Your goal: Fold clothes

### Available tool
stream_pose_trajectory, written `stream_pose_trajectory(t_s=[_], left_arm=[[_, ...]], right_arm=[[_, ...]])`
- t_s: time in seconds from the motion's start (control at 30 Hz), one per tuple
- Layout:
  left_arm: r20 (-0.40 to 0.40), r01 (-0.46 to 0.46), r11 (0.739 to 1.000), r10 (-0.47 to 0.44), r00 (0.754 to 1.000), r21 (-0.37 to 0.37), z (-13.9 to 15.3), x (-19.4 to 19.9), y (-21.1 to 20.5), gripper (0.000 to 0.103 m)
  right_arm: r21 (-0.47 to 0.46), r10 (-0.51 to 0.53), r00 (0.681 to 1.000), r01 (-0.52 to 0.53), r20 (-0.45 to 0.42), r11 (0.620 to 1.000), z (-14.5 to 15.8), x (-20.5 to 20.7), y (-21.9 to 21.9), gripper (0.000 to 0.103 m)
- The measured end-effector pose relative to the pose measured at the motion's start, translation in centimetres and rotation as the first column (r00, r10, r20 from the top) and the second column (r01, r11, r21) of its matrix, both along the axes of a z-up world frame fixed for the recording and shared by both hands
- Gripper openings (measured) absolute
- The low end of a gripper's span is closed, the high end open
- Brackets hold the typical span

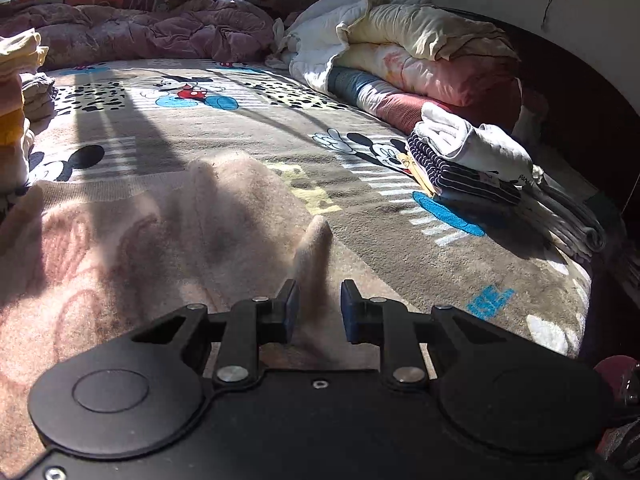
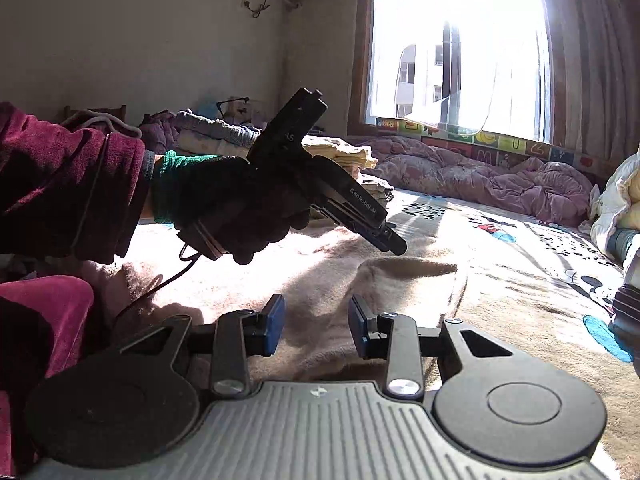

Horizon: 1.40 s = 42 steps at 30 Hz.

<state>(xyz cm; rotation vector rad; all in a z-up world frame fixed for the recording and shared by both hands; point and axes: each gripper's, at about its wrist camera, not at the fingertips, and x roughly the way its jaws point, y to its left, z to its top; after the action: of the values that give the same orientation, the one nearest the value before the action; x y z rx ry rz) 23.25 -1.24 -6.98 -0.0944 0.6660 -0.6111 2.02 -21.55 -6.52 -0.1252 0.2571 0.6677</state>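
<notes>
A fuzzy pale pink garment (image 1: 120, 248) lies spread on the cartoon-print bed cover (image 1: 248, 128), with a raised fold running up just beyond my left gripper (image 1: 320, 308). The left jaws stand a little apart; the fold shows in the gap, but the pads do not press on it. In the right wrist view the same garment (image 2: 320, 248) lies under my right gripper (image 2: 316, 324), whose jaws stand open with nothing between them. A dark-gloved hand (image 2: 224, 204) with a maroon sleeve holds the left gripper (image 2: 396, 245) above the garment, pointing down at a raised hump.
Folded clothes are stacked at the right edge of the bed (image 1: 472, 168) and at the left (image 1: 12, 80). Rolled quilts (image 1: 400, 48) and a purple quilt (image 1: 140, 28) line the far side. A bright window (image 2: 460, 52) glares behind.
</notes>
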Motion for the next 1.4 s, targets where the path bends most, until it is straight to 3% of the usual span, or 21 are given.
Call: stream_pose_trajectory(t_s=[0.07, 0.1, 0.13, 0.17, 0.23, 0.4, 0.53, 0.67, 0.87, 0.97, 1.03, 1.1, 1.2, 1.27, 1.37, 1.4], left_arm=[[-0.020, -0.014, 1.000, 0.014, 1.000, -0.009, -0.9, -0.1, -0.5, 0.021], [-0.036, -0.040, 0.999, 0.040, 0.999, 0.013, -1.4, 0.3, -0.9, 0.021], [-0.049, -0.057, 0.998, 0.059, 0.997, 0.025, -1.8, 0.7, -1.2, 0.021], [-0.072, -0.067, 0.998, 0.068, 0.995, 0.023, -2.3, 1.4, -1.4, 0.021], [-0.112, -0.095, 0.995, 0.096, 0.989, 0.012, -2.8, 2.5, -1.7, 0.022], [-0.223, -0.203, 0.979, 0.194, 0.955, -0.016, -3.3, 4.6, -2.2, 0.022], [-0.152, -0.201, 0.977, 0.208, 0.966, 0.065, -2.4, 3.4, -3.8, 0.023], [-0.064, -0.270, 0.961, 0.267, 0.962, -0.054, -0.7, -1.5, -1.2, 0.048], [0.012, -0.455, 0.879, 0.461, 0.887, -0.139, -0.2, -12.0, 6.1, 0.051], [0.026, -0.564, 0.802, 0.579, 0.815, -0.196, -0.4, -15.7, 10.7, 0.059], [0.005, -0.663, 0.719, 0.679, 0.734, -0.207, -0.8, -16.7, 14.2, 0.059], [-0.041, -0.770, 0.592, 0.786, 0.617, -0.239, -1.1, -17.8, 17.7, 0.059], [-0.187, -0.895, 0.383, 0.885, 0.426, -0.228, -2.3, -19.2, 21.7, 0.059], [-0.255, -0.920, 0.318, 0.893, 0.371, -0.228, -3.5, -20.0, 23.1, 0.059], [-0.304, -0.901, 0.326, 0.861, 0.408, -0.286, -4.5, -20.6, 23.7, 0.058], [-0.317, -0.885, 0.348, 0.840, 0.441, -0.309, -4.6, -20.5, 23.6, 0.058]], right_arm=[[0.012, -0.037, 0.998, 0.037, 0.045, 0.999, 0.0, 1.4, 0.9, 0.036], [-0.015, -0.058, 0.998, 0.057, -0.022, 0.998, -0.6, 2.9, 1.4, 0.036], [-0.044, -0.089, 0.985, 0.083, -0.146, 0.996, -2.0, 4.3, 1.6, 0.037], [-0.075, -0.122, 0.956, 0.106, -0.267, 0.992, -3.4, 5.6, 1.9, 0.038], [-0.003, -0.117, 0.938, 0.122, -0.328, 0.992, -4.0, 5.4, 1.4, 0.038], [-0.058, -0.123, 0.951, 0.111, -0.285, 0.992, -4.8, 4.5, 2.9, 0.043], [-0.052, -0.132, 0.950, 0.122, -0.283, 0.991, -4.8, 4.2, 2.9, 0.043], [-0.074, -0.143, 0.953, 0.127, -0.267, 0.989, -4.1, 2.9, 2.9, 0.045], [0.037, -0.130, 0.968, 0.141, -0.214, 0.989, -2.1, 0.6, 0.6, 0.051], [0.086, -0.147, 0.968, 0.167, -0.203, 0.982, -1.5, 0.2, -1.0, 0.055], [0.146, -0.175, 0.951, 0.217, -0.254, 0.965, -1.6, 1.0, -2.3, 0.055], [0.208, -0.192, 0.932, 0.263, -0.309, 0.942, -1.8, 1.8, -3.6, 0.055], [0.289, -0.194, 0.904, 0.316, -0.381, 0.904, -2.5, 2.7, -4.9, 0.055], [0.315, -0.190, 0.896, 0.330, -0.402, 0.890, -2.8, 3.1, -5.2, 0.057], [0.322, -0.174, 0.893, 0.323, -0.416, 0.890, -3.2, 3.6, -4.7, 0.060], [0.319, -0.168, 0.892, 0.318, -0.420, 0.893, -3.3, 3.8, -4.4, 0.060]])
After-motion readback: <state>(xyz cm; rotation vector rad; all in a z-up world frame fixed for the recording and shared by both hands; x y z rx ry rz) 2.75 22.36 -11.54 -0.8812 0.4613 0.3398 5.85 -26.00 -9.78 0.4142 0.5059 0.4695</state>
